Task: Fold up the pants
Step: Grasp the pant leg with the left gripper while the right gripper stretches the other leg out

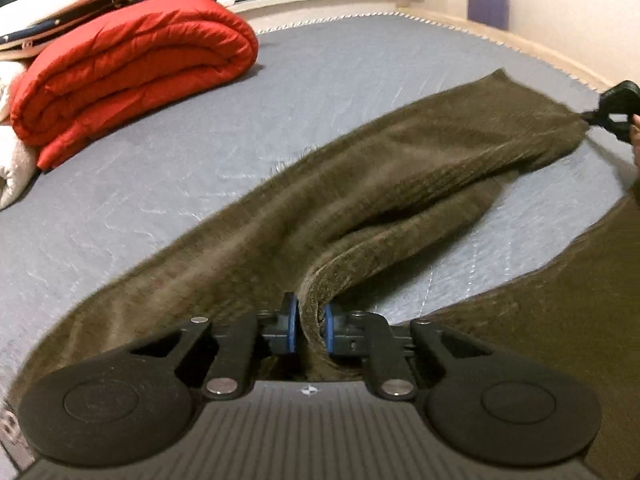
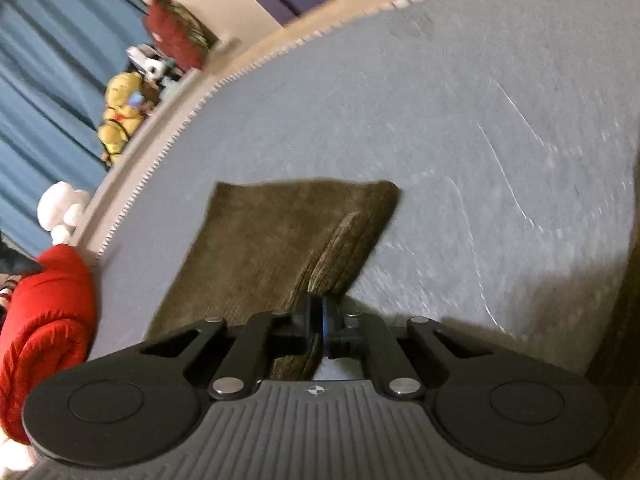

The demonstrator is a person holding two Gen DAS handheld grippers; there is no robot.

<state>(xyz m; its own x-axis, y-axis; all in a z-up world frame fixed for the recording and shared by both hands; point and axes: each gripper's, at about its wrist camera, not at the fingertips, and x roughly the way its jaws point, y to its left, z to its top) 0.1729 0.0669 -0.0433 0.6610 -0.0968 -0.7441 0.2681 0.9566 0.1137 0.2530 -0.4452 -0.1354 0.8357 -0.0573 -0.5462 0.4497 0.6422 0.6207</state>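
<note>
**Inspector:** Your left claw point(image 1: 311, 330) is clamped on a thick fold of the olive-brown pants point(image 1: 360, 184), blue pads pressing the fabric from both sides. Ahead of that claw the garment runs diagonally across the grey bed point(image 1: 340, 68), its far end meeting your right claw point(image 1: 600, 118) at the upper right.

**Operator:** And the right?

**Inspector:** Your right claw point(image 2: 318, 326) is pinched nearly shut on a corner of the pants point(image 2: 272, 240); the cloth fans out flat ahead and to its left. Holding opposite ends, I judge, keeps the length taut so it lies straight for folding.

**Operator:** Obstructions?

**Inspector:** A rolled red quilt point(image 1: 132, 76) sits well to the left of your left claw, clear of the pants. One layer bunches just ahead of that claw; smooth it first.
</note>
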